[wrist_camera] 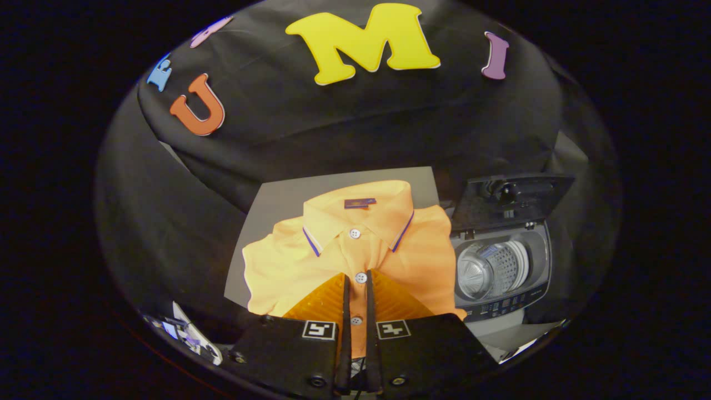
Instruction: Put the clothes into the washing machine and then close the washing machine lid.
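An orange polo shirt [344, 250] with a blue-trimmed collar lies folded on a grey mat [278, 200]. My gripper [358, 276] is over the shirt's front, its fingertips at the middle button of the placket. The fingers stand almost together, leaving only a thin slit through which the button strip shows. The cloth lies flat and is not bunched or lifted between them. To the right of the shirt stands a small top-loading washing machine [502, 266]. Its lid [511, 203] is raised upright at the back, and the metal drum [491, 269] is open to view.
The shirt's right side lies close against the washer's left wall. Black cloth walls close in behind and on both sides of the mat. Some small white and blue items [186, 333] lie to the left of my fingers, off the mat.
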